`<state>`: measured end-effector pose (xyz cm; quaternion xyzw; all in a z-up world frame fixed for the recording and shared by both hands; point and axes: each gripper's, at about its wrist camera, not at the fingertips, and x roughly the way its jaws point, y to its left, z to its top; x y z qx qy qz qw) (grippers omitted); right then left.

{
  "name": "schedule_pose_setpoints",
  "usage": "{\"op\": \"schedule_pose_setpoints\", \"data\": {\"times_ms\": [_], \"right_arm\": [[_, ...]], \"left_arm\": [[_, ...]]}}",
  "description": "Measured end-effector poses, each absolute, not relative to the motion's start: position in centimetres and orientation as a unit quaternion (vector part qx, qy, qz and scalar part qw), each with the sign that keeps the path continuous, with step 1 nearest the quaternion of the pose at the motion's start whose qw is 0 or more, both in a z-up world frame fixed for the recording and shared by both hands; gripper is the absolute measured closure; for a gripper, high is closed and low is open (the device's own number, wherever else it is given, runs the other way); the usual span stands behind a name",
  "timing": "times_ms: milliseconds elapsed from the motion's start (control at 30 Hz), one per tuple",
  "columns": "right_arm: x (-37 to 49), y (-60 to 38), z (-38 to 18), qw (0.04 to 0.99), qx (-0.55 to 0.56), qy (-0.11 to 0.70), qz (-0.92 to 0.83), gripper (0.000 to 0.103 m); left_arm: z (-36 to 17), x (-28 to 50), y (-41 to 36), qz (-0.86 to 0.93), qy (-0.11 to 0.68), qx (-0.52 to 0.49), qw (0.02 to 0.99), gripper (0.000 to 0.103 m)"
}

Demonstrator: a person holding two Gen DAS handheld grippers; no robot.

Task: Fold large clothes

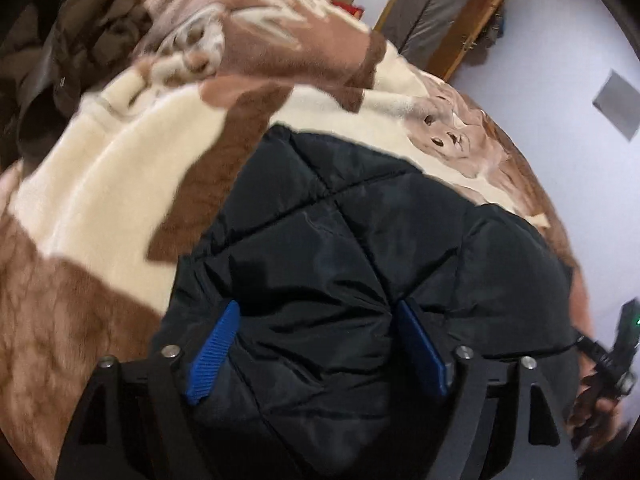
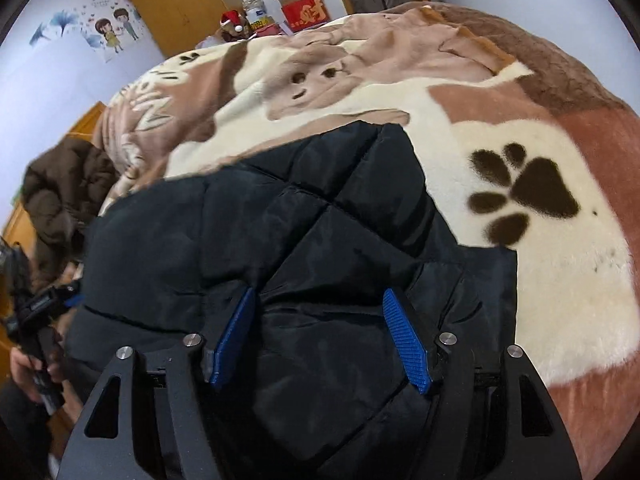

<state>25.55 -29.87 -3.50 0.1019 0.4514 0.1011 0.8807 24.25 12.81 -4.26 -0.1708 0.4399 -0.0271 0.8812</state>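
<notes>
A black quilted puffer jacket (image 1: 360, 240) lies on a bed covered by a cream and brown fleece blanket (image 1: 100, 184). It also shows in the right wrist view (image 2: 280, 232). My left gripper (image 1: 316, 316) is open, its blue pads set wide apart with bunched jacket fabric between them. My right gripper (image 2: 320, 300) is open too, its blue pads astride a puffy fold of the jacket. The right gripper shows at the right edge of the left wrist view (image 1: 612, 360). The left gripper shows at the left edge of the right wrist view (image 2: 36, 312).
A dark brown coat (image 2: 64, 184) is heaped at the bed's edge, and also shows in the left wrist view (image 1: 60, 40). Wooden wardrobes (image 2: 176, 4), boxes (image 2: 300, 4) and a white wall stand beyond the bed. The blanket carries a dark paw print (image 2: 524, 196).
</notes>
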Motion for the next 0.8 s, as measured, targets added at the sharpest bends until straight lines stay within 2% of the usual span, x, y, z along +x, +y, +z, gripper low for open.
{"op": "schedule_pose_setpoints", "data": {"times_ms": [200, 333, 433, 600, 800], "right_arm": [[25.9, -29.5, -2.5, 0.880, 0.073, 0.464, 0.063, 0.037], [25.0, -27.7, 1.6, 0.906, 0.059, 0.412, 0.082, 0.037], [26.6, -25.9, 2.0, 0.907, 0.042, 0.409, 0.089, 0.037], [30.8, -25.6, -3.2, 0.883, 0.011, 0.466, 0.055, 0.037], [32.0, -26.7, -6.2, 0.885, 0.032, 0.464, 0.031, 0.037]], "left_arm": [[-3.5, 24.7, 12.0, -0.009, 0.447, -0.149, 0.882, 0.017], [0.0, 24.4, 11.2, -0.029, 0.408, -0.142, 0.901, 0.017], [1.5, 26.2, 9.4, -0.033, 0.390, -0.107, 0.914, 0.017], [-3.8, 31.1, 8.1, -0.006, 0.454, -0.058, 0.889, 0.019], [-6.6, 32.2, 8.0, 0.004, 0.446, -0.067, 0.893, 0.019]]}}
